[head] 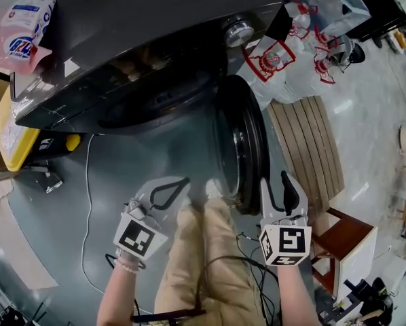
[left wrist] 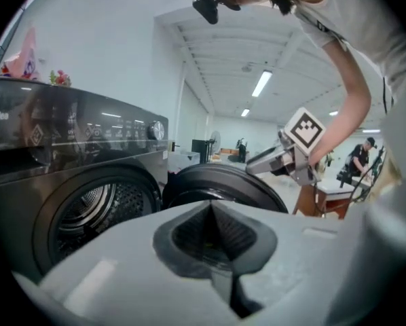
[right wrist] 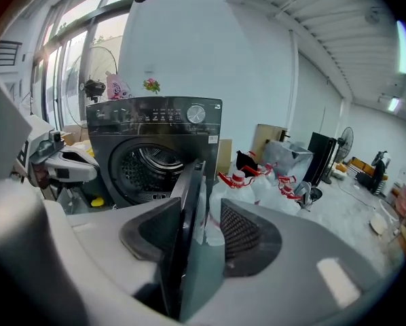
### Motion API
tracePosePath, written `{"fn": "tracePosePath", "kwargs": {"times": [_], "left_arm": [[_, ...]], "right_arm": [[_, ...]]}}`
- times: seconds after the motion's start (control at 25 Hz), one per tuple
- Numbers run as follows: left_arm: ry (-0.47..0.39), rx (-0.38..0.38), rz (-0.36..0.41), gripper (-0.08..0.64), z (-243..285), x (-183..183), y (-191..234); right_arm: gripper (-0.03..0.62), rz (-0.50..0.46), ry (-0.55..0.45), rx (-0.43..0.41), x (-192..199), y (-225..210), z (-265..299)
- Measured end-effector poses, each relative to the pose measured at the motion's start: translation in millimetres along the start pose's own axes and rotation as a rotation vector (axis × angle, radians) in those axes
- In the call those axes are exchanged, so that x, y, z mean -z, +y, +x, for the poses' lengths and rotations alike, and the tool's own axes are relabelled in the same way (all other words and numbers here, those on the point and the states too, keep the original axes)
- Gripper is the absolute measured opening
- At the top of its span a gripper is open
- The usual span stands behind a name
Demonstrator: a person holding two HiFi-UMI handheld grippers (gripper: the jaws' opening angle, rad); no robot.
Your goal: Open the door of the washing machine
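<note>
1. Right claw (head: pixel 275 180) is spread wide, and the thin edge of the door (head: pixel 240 145) stands between its two jaws (a gap shows beside one jaw, so I judge nothing is squeezed yet).
2. Left claw (head: pixel 182 182) is pinched tight on nothing. It hangs in front of the washer (head: pixel 142 19), apart from the door.
3. Door is already swung out from the washer, with its edge toward the person. The round hole is uncovered.
4. What counts for the next move:
   - The door sits right ahead of the right claw.
   - Its edge runs up and down, in line with the slot between the jaws.
   - The right claw is much the nearer one.
   - I think it only needs to pinch or push sideways to swing the door wider.
5. Each view shows something the others do not:
   - Right gripper view shows the edge inside the slot.
   - Head view cannot show that gap, but it shows from above how far the door has swung.
   - Left gripper view alone looks into the drum (left wrist: pixel 94 209), and it sees the right claw up by the door's rim.
</note>
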State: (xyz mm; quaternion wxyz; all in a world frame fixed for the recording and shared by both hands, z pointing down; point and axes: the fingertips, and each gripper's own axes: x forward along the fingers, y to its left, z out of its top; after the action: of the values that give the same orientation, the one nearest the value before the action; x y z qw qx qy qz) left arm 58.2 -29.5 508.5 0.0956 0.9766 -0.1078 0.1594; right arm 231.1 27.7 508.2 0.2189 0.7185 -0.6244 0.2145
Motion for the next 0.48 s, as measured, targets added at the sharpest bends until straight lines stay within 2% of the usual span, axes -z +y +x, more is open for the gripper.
{"fn": "tracePosePath", "kwargs": {"times": [0.2,0.48], "left_arm": [[-0.012,-0.031,0.014,-0.003,-4.1,-35.5,8.0],[-0.032,-0.115,0.029,-0.003,-31.2,-105.4,15.6]], "right_arm": [[0.16,0.02,-0.05,-0.028,-26.4,-7.9,-7.1],[0.095,-0.058,-0.144,-0.159,-99.0,12.9,-30.7]]}}
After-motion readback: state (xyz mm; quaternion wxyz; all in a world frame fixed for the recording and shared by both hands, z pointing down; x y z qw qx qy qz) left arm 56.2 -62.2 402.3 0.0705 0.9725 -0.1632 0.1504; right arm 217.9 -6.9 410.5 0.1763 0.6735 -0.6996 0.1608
